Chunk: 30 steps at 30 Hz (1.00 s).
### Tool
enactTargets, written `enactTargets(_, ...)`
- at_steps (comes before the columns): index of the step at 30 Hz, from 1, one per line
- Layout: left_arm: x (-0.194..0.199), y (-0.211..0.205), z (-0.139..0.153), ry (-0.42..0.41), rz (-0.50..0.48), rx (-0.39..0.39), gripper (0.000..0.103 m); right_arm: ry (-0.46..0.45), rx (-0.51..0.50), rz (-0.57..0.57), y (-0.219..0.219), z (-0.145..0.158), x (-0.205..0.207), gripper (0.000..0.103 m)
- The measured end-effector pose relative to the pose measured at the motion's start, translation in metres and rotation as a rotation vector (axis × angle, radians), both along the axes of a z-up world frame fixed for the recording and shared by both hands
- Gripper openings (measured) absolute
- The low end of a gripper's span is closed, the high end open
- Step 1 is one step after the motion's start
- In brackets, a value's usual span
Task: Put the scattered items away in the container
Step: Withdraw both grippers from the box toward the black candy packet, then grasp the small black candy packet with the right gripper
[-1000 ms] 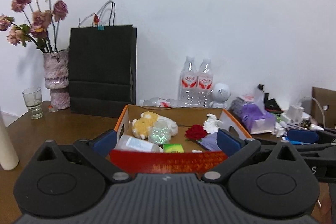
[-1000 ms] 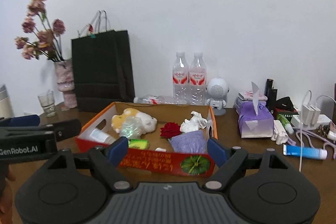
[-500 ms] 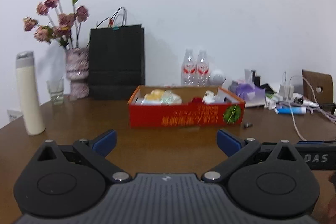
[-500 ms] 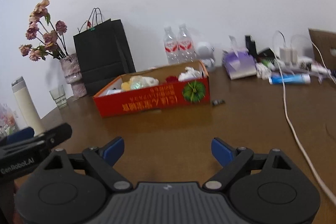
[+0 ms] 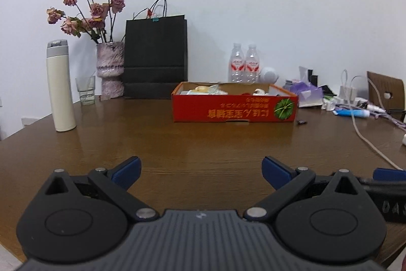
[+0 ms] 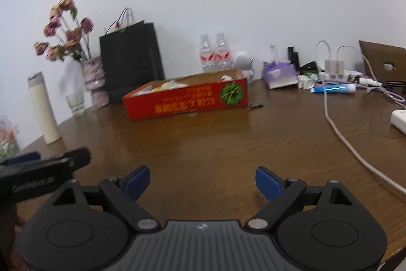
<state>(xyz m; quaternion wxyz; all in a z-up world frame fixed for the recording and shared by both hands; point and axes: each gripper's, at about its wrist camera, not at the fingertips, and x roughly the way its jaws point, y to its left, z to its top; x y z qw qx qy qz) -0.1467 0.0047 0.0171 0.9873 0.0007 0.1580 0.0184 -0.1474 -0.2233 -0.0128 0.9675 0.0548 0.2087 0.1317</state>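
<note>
Currently we hold the left gripper [image 5: 200,169] and right gripper [image 6: 202,180] low over the brown wooden table [image 5: 203,144], jaws spread wide, nothing between them. We see the red cardboard box [image 5: 234,109] well ahead, mid-table, long axis running left-right, printed long side facing us, print upside down. Its contents barely show above the rim. A small dark object [image 5: 302,122] lies just beside its right corner.
</note>
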Motion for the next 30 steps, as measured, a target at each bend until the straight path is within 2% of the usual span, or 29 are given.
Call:
enactTargets(4,0.003,0.002,0.001,0.003,0.013,-0.011,0.103,-0.004,-0.004,0.015,0.005,-0.001,0.0,0.09)
enactTargets(9,0.001,-0.001,0.002,0.001,0.003,0.0,0.103,0.028,0.051,-0.031,-0.004,-0.002,0.007,0.09)
enactTargets(17,0.022,-0.007,0.004,0.047,-0.022,0.0,0.103,0.003,0.0,-0.031,-0.007,0.001,0.022,0.09)
enactTargets(25,0.091,-0.003,0.016,0.144,-0.07,-0.055,0.103,0.131,-0.005,-0.103,-0.039,0.009,0.118,0.089)
enactTargets(30,0.141,-0.002,0.019,0.215,-0.087,-0.072,0.103,0.228,-0.02,-0.056,-0.054,0.011,0.195,0.074)
